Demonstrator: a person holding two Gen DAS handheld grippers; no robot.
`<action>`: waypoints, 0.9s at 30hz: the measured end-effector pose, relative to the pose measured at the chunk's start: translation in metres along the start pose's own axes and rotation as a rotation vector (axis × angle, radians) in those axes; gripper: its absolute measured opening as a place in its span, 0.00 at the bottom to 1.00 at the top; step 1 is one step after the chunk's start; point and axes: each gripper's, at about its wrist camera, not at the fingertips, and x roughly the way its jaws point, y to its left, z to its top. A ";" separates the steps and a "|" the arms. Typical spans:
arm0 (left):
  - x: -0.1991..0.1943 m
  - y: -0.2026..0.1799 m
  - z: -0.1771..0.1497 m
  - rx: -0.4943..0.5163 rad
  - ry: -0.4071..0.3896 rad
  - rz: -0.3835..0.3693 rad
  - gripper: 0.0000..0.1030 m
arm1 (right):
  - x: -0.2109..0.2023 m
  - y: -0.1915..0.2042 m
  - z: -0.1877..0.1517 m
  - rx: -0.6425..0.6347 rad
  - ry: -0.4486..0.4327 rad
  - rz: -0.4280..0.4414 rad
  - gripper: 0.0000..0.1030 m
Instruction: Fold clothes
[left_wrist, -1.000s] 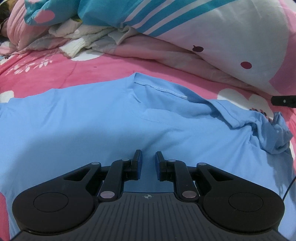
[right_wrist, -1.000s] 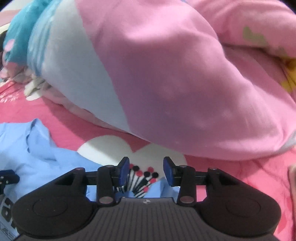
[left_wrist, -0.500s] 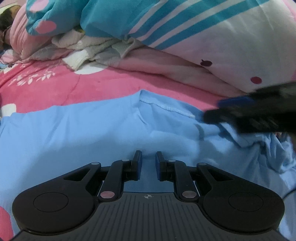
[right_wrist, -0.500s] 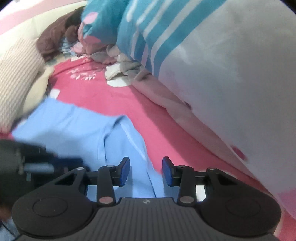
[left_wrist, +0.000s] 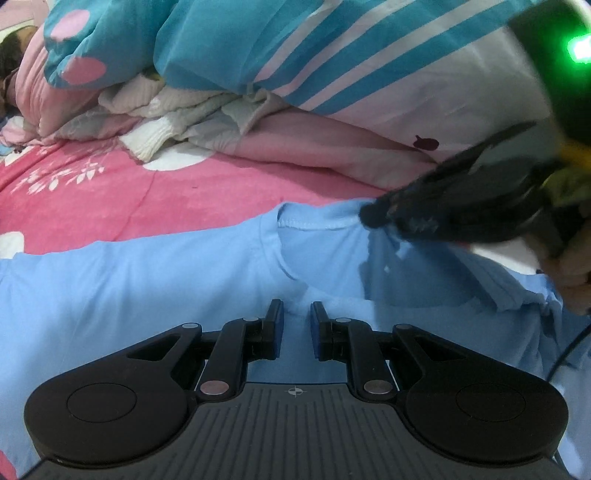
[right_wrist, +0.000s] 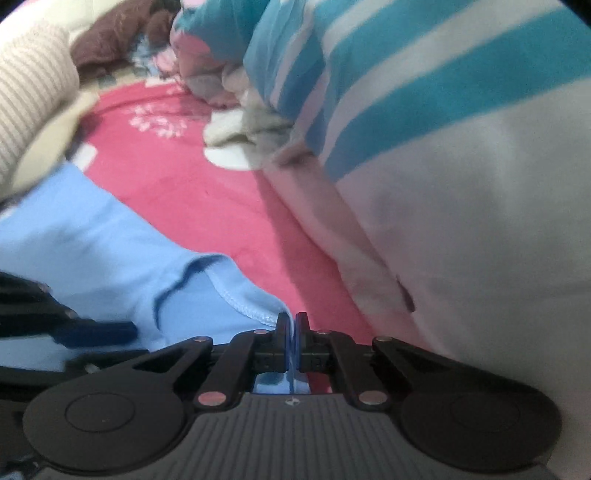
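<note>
Now, notes at the bed: the light blue T-shirt (left_wrist: 147, 288) lies spread on the pink bedspread (left_wrist: 110, 192), neckline toward the far side, with the striped duvet (left_wrist: 369, 74) heaped beyond it.

Your right gripper (right_wrist: 293, 334) is clenched on the shirt at the far edge by the collar (right_wrist: 236, 299); a thin fold of blue cloth shows pinched between the pads. Seen from the left wrist, it comes in from the right and meets the fabric at the neckline.

Your left gripper (left_wrist: 297, 334) hangs over the middle of the shirt, jaws a little apart with nothing between them.

Handling, as a judgement: thin knit, light, limp, no stiffness to help you. It will drape and drag rather than slide as a sheet, and one pinch point will pull the cloth into a ridge.

- Take hold at hems, shoulder seams or the collar band, where the stitching gives some body.
- The right sleeve (left_wrist: 517, 295) is bunched; that side likely needs smoothing before any crease will sit true.
- Pinch both layers, not just the top one.
</note>
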 end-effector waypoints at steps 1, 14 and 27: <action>-0.001 0.001 0.001 -0.002 -0.004 0.001 0.15 | 0.000 0.001 0.001 -0.005 -0.004 -0.008 0.02; 0.000 0.018 0.015 -0.060 -0.050 0.049 0.15 | -0.073 -0.009 -0.018 -0.059 -0.136 -0.064 0.24; -0.023 -0.038 0.006 0.025 -0.011 -0.161 0.15 | -0.160 -0.013 -0.121 0.011 0.049 -0.175 0.28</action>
